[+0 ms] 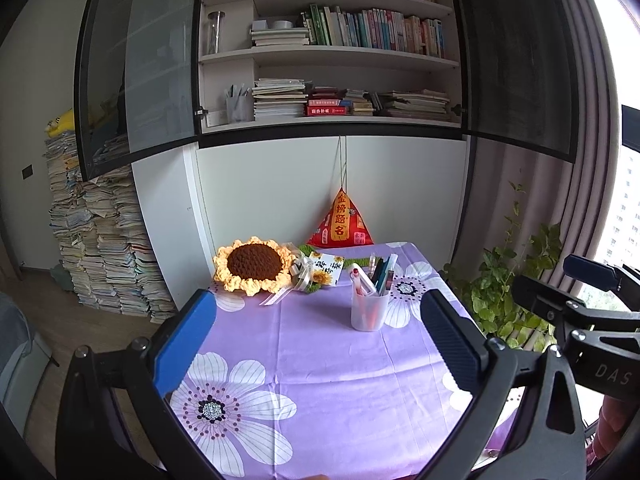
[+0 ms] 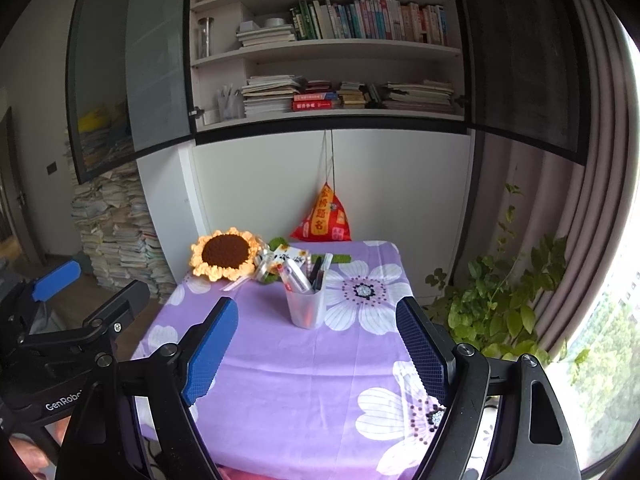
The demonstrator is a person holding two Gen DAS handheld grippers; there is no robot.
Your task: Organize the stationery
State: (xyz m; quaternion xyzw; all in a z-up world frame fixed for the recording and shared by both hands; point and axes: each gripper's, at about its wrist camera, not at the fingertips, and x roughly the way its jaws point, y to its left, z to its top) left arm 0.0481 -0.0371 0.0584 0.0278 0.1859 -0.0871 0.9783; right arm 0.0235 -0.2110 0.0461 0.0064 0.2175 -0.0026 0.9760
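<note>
Both tools hang wide open and empty above the near tabletop (image 1: 320,380): left tool (image 1: 316,340), right tool (image 2: 316,348). Far off stands a translucent pen cup (image 2: 306,306) holding pens (image 2: 316,274).

A translucent white cup (image 1: 370,309) stands upright on the purple flowered cloth (image 1: 320,360), toward the table's far right side. It holds pens (image 1: 382,276) and markers leaning in different directions, tips sticking up past the rim. 1 red-capped pen (image 1: 356,276) leans left.
</note>
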